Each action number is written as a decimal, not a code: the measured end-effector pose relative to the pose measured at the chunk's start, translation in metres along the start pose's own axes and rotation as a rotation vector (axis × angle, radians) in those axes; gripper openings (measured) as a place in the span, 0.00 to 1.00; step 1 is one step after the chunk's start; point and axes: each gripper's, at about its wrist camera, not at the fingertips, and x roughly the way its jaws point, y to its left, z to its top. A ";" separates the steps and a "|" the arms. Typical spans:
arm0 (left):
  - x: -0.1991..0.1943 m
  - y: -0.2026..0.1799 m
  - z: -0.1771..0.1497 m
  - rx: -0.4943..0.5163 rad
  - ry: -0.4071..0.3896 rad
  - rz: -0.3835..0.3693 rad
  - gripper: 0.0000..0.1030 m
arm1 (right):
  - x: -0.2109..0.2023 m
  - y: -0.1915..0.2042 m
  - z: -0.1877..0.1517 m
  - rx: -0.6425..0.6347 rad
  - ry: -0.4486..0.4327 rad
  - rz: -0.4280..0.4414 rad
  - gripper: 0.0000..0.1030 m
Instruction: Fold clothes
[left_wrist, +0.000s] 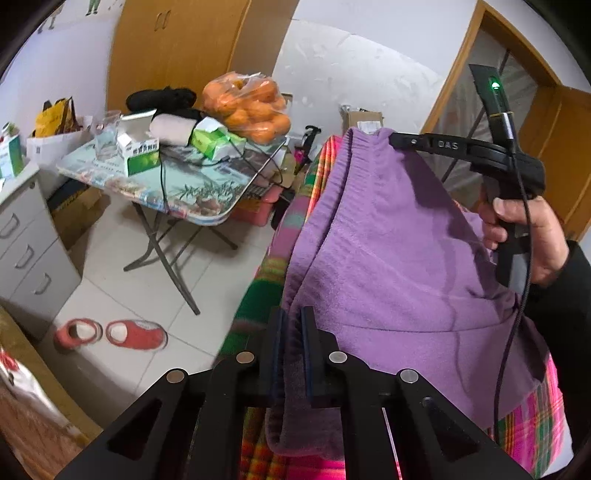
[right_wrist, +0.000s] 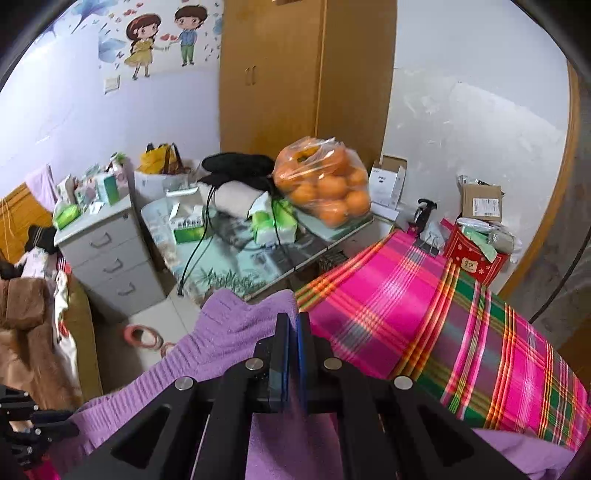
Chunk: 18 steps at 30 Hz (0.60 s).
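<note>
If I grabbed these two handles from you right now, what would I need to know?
Left claw: shut on the purple sweater, pinching its edge.
Right claw: shut on the same sweater at another edge, near the ribbed part.
The sweater is held up over the pink plaid blanket, stretched between the two claws.
Done: garment picked up. No fold shows yet.
Left: lay it flat on the blanket, then fold.
</note>
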 end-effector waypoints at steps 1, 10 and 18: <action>0.005 0.004 0.001 -0.010 0.022 -0.004 0.09 | 0.004 -0.001 0.001 0.006 -0.001 0.003 0.04; 0.000 0.015 -0.006 -0.049 0.060 -0.027 0.18 | 0.060 -0.015 -0.029 0.051 0.228 0.060 0.10; -0.012 0.014 -0.027 -0.093 0.052 -0.053 0.19 | 0.070 -0.011 -0.040 0.034 0.310 0.108 0.37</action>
